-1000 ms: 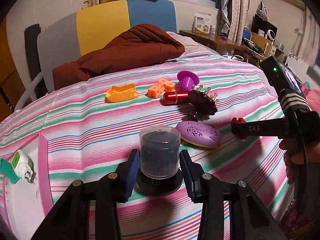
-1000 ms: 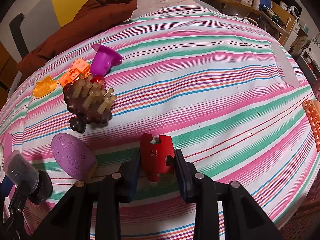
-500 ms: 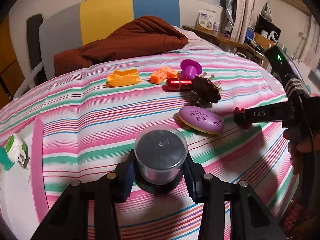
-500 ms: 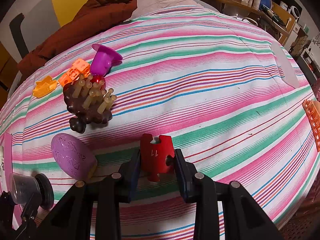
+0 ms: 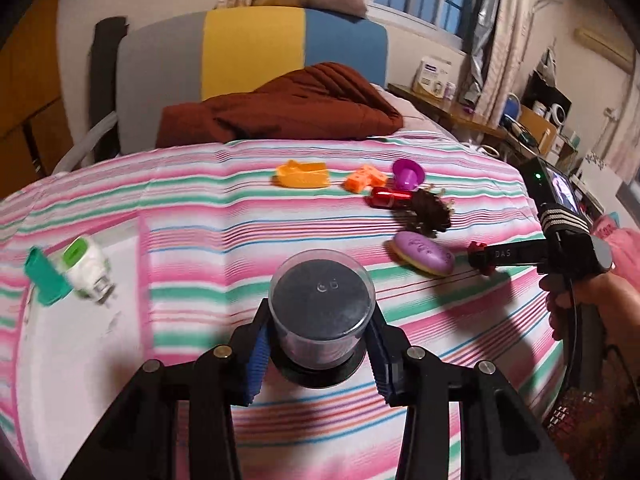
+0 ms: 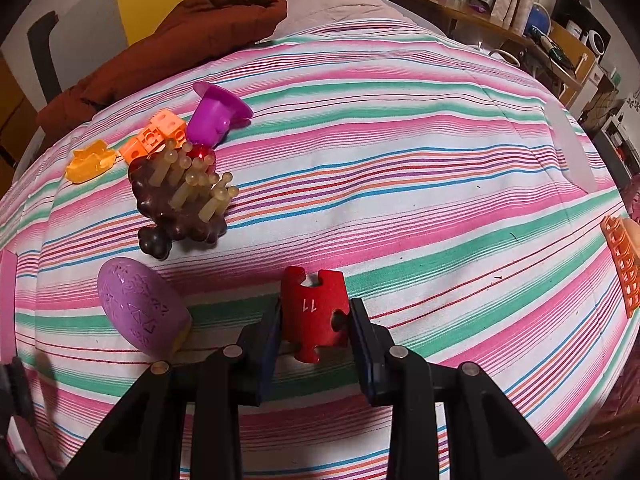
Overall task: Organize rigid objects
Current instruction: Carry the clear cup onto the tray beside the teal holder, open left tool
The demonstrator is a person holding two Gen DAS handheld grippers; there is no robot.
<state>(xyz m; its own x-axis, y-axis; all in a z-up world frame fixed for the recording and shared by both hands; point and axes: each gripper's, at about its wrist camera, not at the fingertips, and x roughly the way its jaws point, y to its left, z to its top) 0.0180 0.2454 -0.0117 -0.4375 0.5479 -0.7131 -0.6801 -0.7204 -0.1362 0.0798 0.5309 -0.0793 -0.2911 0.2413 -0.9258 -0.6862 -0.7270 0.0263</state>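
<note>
My left gripper is shut on a clear round jar with dark contents and a black base, tilted so its lid faces the camera. My right gripper is shut on a red puzzle piece marked 11, just above the striped bedspread. In the left wrist view the right gripper shows at the right, held by a hand. On the bed lie a purple oval case, a brown pegged brush, a purple cup, orange cubes and an orange boat.
A red cylinder lies beside the brush. A green-and-white plug and a teal piece sit at the bed's left. An orange basket is at the right edge. A brown quilt lies at the head of the bed.
My left gripper has carried the jar off to the left, out of the right wrist view, and the plug has come closer. The right gripper and puzzle piece have not moved.
</note>
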